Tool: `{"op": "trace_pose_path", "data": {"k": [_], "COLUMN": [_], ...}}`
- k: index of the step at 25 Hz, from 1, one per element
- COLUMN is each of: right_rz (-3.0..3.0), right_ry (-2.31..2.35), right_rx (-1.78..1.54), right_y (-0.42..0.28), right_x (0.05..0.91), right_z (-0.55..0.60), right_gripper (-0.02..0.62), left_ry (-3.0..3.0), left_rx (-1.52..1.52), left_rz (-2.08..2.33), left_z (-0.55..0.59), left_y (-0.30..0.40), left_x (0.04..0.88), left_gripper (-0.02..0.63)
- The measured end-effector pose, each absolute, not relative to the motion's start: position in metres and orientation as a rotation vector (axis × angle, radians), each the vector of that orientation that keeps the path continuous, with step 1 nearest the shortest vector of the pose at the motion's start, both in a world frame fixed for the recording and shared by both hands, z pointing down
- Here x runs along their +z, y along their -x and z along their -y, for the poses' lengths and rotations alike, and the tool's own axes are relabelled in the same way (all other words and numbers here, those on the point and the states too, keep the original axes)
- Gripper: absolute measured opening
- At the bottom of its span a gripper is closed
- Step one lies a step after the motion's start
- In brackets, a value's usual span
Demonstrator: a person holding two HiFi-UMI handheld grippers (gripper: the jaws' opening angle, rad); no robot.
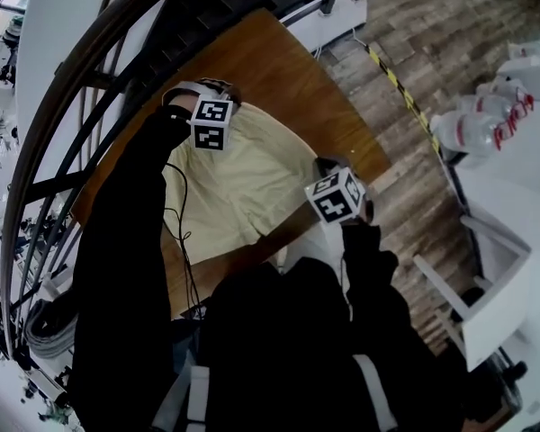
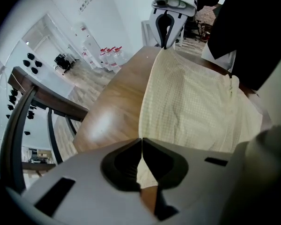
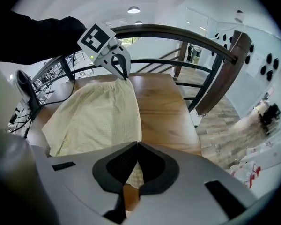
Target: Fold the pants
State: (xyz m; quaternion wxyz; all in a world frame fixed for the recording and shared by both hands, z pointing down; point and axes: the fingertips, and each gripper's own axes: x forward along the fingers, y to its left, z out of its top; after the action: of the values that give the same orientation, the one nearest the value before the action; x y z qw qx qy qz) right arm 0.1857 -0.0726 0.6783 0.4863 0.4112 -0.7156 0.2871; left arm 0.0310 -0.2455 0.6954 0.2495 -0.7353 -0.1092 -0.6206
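Pale yellow pants [image 1: 243, 192] lie spread on the round wooden table [image 1: 279, 70]. My left gripper [image 1: 211, 126] is at their far left corner and my right gripper [image 1: 337, 198] at the near right corner, both pointing steeply down. In the left gripper view my left gripper [image 2: 141, 143] is shut on the pants [image 2: 192, 107] edge, the cloth stretching to my right gripper [image 2: 166, 45], which pinches the far corner. In the right gripper view my right gripper [image 3: 136, 146] is likewise shut on the pants [image 3: 98, 116], with the left gripper [image 3: 124, 75] pinching the opposite corner. The held edge hangs raised off the table.
A dark curved railing [image 1: 81, 106] runs along the table's left and far side. A black cable [image 1: 178, 228] trails over the table's left part. White bottles with red caps [image 1: 486, 124] stand on a white surface at the right, with a white frame [image 1: 486, 286] below.
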Motion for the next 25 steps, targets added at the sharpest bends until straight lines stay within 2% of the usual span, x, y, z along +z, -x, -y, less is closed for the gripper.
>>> {"op": "trace_pose_path", "data": {"k": [14, 25], "right_rz": [1.819, 1.896], "right_ry": [-0.919, -0.795], "right_rx": [0.675, 0.734], "right_y": [-0.114, -0.054], "right_x": [0.606, 0.582], "right_z": [0.023, -0.007], "right_gripper": [0.006, 0.006], "left_ry": [1.901, 1.896], "left_rx": [-1.582, -1.568], "left_rz": [0.231, 0.189], "left_z": [0.216, 0.197], "left_y": [0.017, 0.059], "left_x": [0.640, 0.622], "left_gripper": [0.011, 0.011]}}
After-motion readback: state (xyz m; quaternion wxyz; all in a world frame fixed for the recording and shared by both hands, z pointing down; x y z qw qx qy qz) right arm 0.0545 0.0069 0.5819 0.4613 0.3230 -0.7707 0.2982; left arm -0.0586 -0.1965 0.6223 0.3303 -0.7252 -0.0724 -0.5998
